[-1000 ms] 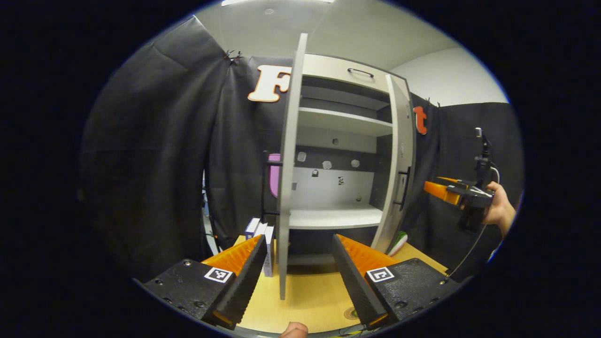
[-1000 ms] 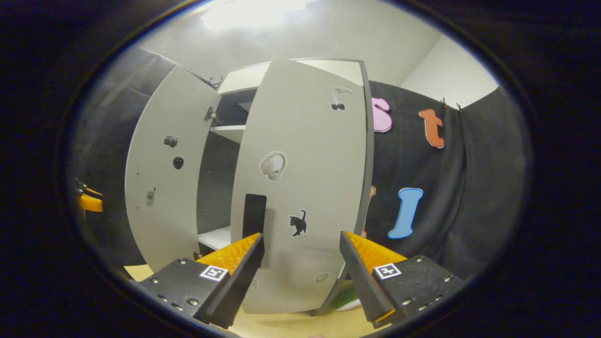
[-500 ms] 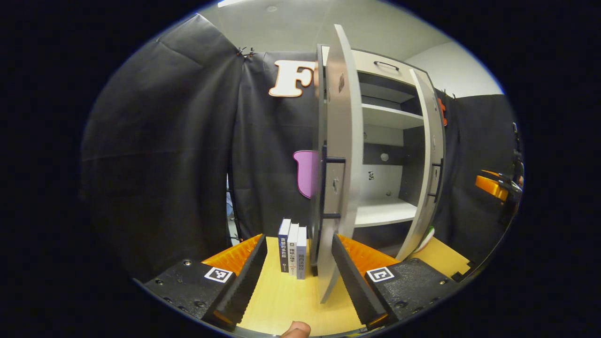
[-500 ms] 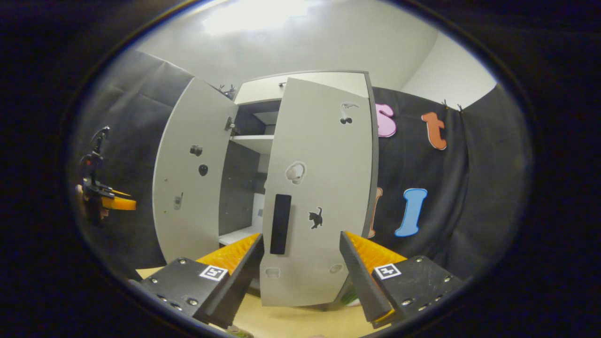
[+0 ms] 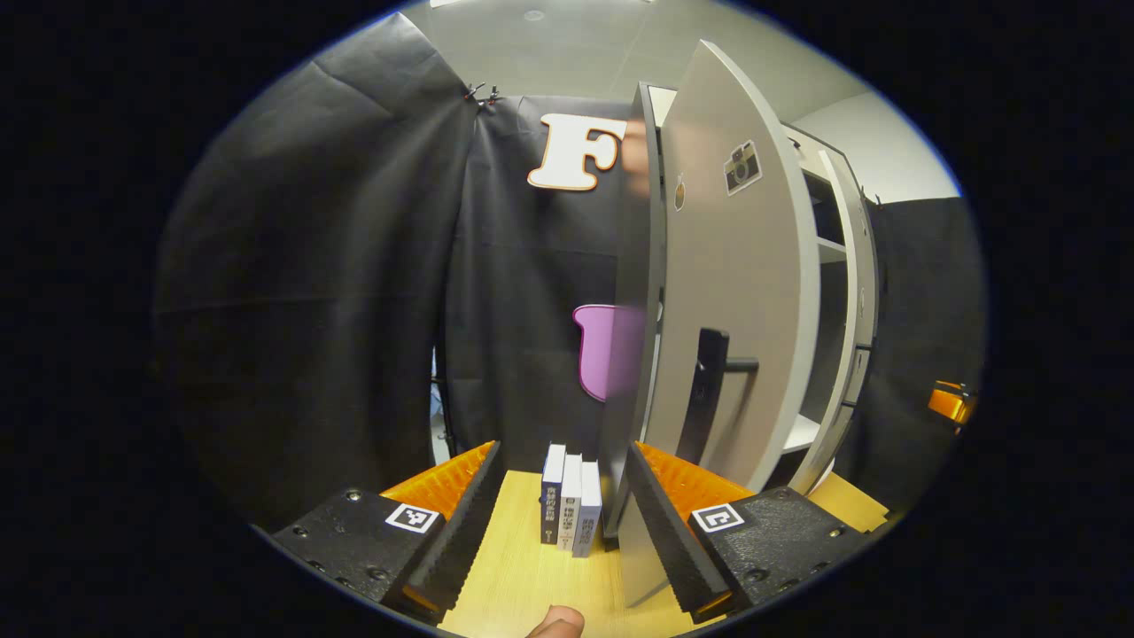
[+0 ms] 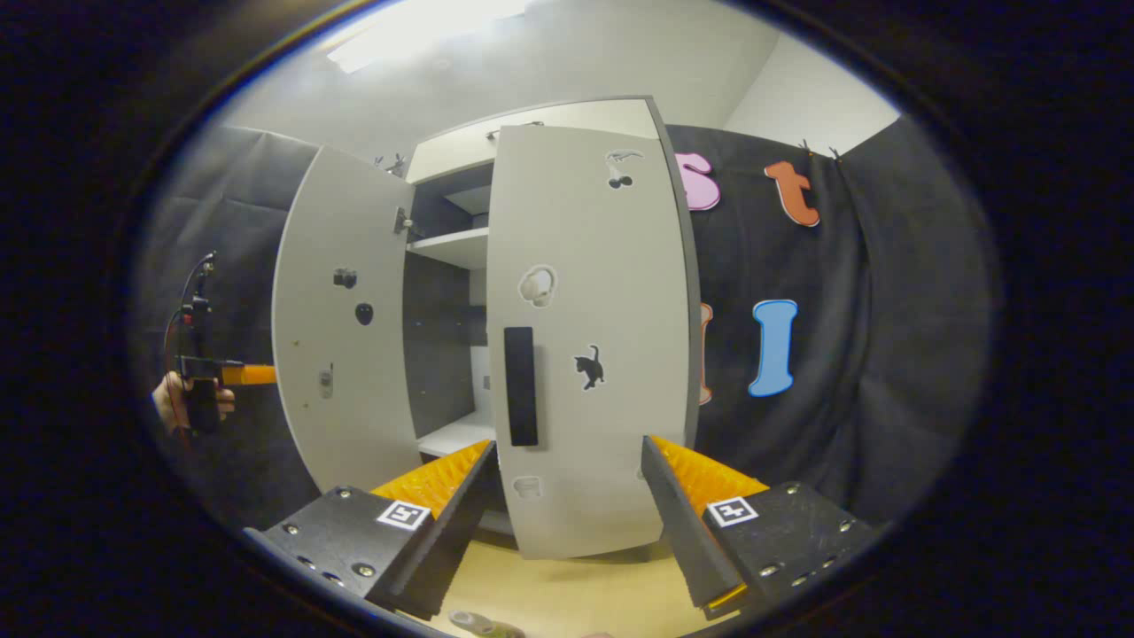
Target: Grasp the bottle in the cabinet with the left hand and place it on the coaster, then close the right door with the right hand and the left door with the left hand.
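Both cabinet doors stand partly open as the closing stage of the task appears to be under way. The left gripper (image 5: pixel 558 523), jaws spread wide and holding nothing, sits low over the table (image 5: pixel 532 576) at the outer face of the left door (image 5: pixel 735 292), near its dark handle (image 5: pixel 704 394), a position that looks chosen for pushing the panel shut from outside. Three books (image 5: pixel 570 507) stand just beside the door's foot. The right gripper (image 6: pixel 567 518), likewise wide and empty, faces the right door (image 6: pixel 589 337), which is nearly closed but stands off the cabinet (image 6: pixel 532 120) enough to show a shelf (image 6: pixel 452 248). The bottle's whereabouts cannot be told from these views; a small object at the table edge is too unclear to name. Against half a second ago, the left gripper view now faces the left door's outer face rather than its edge, and the right door has swung further in.
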### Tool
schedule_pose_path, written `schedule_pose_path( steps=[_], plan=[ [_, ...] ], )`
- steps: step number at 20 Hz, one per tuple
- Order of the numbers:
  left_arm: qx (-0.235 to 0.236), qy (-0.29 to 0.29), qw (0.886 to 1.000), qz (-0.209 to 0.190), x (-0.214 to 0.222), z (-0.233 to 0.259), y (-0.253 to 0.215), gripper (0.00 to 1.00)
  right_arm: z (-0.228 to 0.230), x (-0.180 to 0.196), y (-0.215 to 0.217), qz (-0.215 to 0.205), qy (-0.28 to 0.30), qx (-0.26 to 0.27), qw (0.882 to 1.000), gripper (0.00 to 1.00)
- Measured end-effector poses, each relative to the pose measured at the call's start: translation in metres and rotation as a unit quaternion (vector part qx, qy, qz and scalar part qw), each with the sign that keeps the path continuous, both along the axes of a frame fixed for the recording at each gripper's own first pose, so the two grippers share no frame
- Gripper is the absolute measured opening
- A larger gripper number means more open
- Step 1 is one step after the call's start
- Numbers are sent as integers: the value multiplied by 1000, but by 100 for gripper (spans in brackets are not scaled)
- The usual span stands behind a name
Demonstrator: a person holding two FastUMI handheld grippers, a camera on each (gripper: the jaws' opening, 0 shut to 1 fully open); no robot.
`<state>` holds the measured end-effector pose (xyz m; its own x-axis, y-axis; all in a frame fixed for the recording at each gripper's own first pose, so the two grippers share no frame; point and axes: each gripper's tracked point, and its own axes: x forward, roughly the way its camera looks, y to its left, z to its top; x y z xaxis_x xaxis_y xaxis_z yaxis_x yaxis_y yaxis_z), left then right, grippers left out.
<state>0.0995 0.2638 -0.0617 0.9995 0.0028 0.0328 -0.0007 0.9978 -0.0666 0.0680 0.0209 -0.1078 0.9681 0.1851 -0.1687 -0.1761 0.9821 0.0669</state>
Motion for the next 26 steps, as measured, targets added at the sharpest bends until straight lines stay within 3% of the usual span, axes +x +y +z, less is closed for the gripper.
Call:
schedule_pose_path(
  steps=[1,4,5,10,26],
  plan=[
    [-1,5,1000,-23,7,-1,-14,89,1,2,-6,-4,-11,-13,1000,97],
    [38,16,999,-12,10,-3,-16,85,-3,1,-16,-19,-10,-8,1000,97],
    [41,7,999,-20,14,2,-23,88,-3,3,-16,-23,-9,-4,1000,97],
    [18,14,995,-93,23,-6,-56,88,-5,14,-8,-29,-10,-11,999,98],
    [24,-5,994,-108,43,-1,-111,88,-4,31,-23,-34,-6,-23,999,98]
  ],
)
